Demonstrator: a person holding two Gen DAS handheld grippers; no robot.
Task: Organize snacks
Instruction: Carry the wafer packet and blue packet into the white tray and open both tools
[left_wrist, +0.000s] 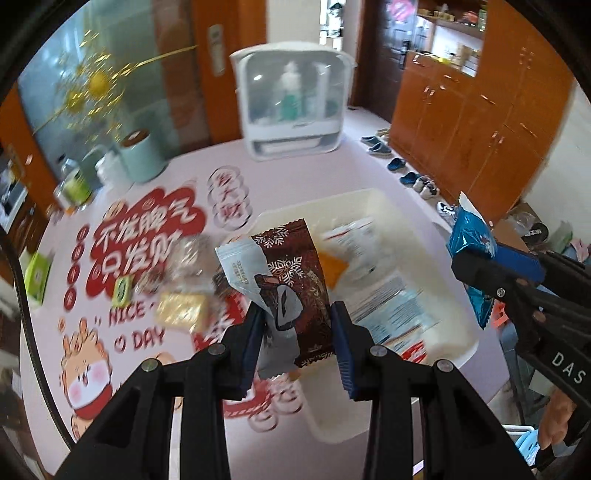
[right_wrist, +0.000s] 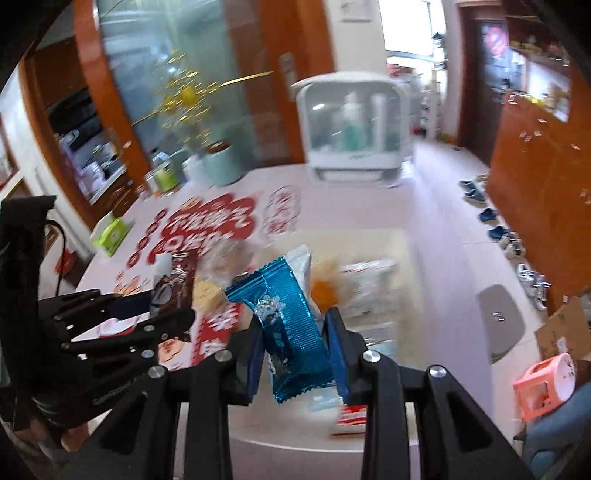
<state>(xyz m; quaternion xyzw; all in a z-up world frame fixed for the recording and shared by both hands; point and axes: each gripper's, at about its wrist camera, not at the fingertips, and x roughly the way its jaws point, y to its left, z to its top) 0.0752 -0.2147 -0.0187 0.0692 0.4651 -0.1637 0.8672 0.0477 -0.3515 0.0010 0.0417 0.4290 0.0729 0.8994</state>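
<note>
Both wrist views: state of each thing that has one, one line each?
left tongs: shut on the brown snack packet, held off the table
brown snack packet: gripped, with a grey packet beside it
right tongs: shut on the blue snack packet
blue snack packet: gripped, lifted
white tray: holds several packets already
loose snacks: lying on the table, left of the tray

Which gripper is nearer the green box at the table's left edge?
Left. The left gripper, shut on a brown snack packet, is on the green box's side; the right gripper, holding a blue snack packet, is beyond it, farther away.
</note>
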